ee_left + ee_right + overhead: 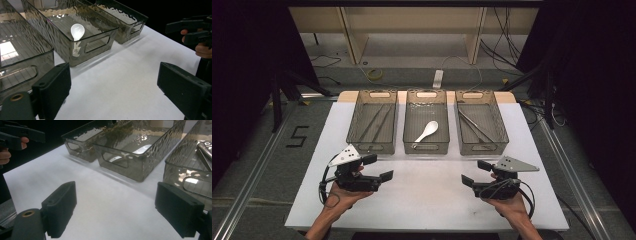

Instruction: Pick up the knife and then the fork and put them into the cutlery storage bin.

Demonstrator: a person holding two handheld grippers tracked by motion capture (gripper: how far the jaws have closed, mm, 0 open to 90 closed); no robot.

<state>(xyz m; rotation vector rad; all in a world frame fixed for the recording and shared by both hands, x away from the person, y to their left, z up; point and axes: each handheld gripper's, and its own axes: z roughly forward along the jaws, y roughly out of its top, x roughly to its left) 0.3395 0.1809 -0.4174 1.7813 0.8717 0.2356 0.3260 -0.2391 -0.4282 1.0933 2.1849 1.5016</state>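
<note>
Spoon lies in middle bin, handle toward 7 o'clock — at 1 o'clock from left tongs, at 11 o'clock from right tongs. Both tongs are held wide open, empty — neither is clearly nearer.

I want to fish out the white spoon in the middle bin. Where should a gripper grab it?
Probably by the handle. The white spoon lies flat in the middle bin, bowl toward the far end, handle pointing at the near wall. Come straight down from above with the jaws across the thin handle; the bin's walls block a sideways reach.

Bright overhead light glares on the white table; dark surroundings, near jaws blurred.
</note>
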